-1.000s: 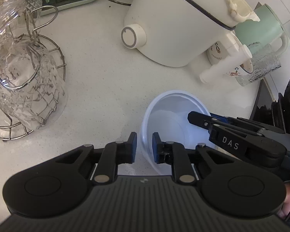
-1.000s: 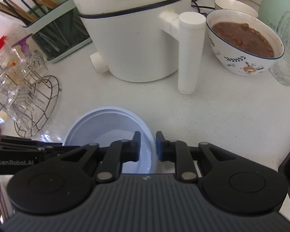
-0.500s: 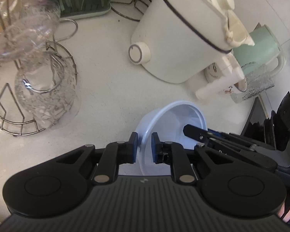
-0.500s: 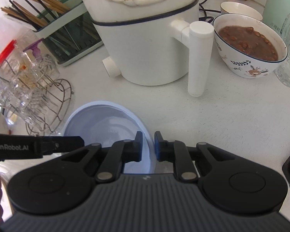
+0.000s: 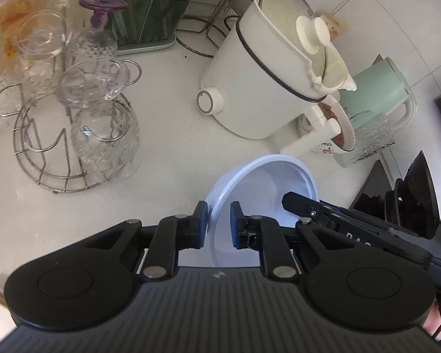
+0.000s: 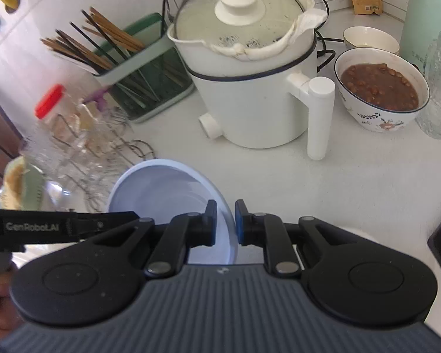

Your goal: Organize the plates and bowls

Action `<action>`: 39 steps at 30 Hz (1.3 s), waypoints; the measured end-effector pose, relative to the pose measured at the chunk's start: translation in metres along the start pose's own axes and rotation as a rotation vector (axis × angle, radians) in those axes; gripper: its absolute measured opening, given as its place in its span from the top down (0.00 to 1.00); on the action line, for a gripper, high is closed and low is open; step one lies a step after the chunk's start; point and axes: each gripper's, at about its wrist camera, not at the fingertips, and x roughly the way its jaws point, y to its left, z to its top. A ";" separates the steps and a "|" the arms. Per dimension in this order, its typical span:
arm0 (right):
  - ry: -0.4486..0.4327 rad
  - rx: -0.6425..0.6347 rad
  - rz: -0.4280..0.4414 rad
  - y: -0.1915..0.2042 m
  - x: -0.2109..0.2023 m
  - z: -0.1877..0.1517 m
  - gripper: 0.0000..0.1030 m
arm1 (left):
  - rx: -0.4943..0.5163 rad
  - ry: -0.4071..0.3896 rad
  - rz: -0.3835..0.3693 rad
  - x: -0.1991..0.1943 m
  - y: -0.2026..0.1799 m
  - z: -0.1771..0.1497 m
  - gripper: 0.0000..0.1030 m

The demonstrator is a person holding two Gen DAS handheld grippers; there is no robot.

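We hold the pale blue bowl [image 5: 261, 188] above the white table [image 5: 167, 158] with both claws. Our left claw [image 5: 218, 223] is clenched on the rim at the bowl's 7 o'clock edge; our right claw [image 6: 224, 222] is clenched on the rim at its 4 o'clock side. From the bowl, the white cooker [image 6: 250, 88] stands at 12 o'clock, the bowl of beans [image 6: 380, 88] at 2 o'clock, and the wire rack of glasses [image 5: 82, 135] at 9 o'clock.
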 end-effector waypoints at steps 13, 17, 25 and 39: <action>-0.051 0.032 0.021 0.023 -0.047 -0.017 0.84 | 0.014 -0.015 0.002 -0.049 -0.007 -0.012 0.83; -0.055 0.022 0.006 0.030 -0.058 -0.026 0.84 | 0.013 -0.018 -0.019 -0.055 -0.005 -0.017 0.83; -0.042 0.055 0.000 0.035 -0.059 -0.038 0.84 | 0.039 -0.009 -0.011 -0.061 0.001 -0.030 0.83; 0.052 0.072 0.025 0.073 -0.033 -0.060 0.84 | 0.029 0.042 0.039 -0.071 0.051 -0.053 0.82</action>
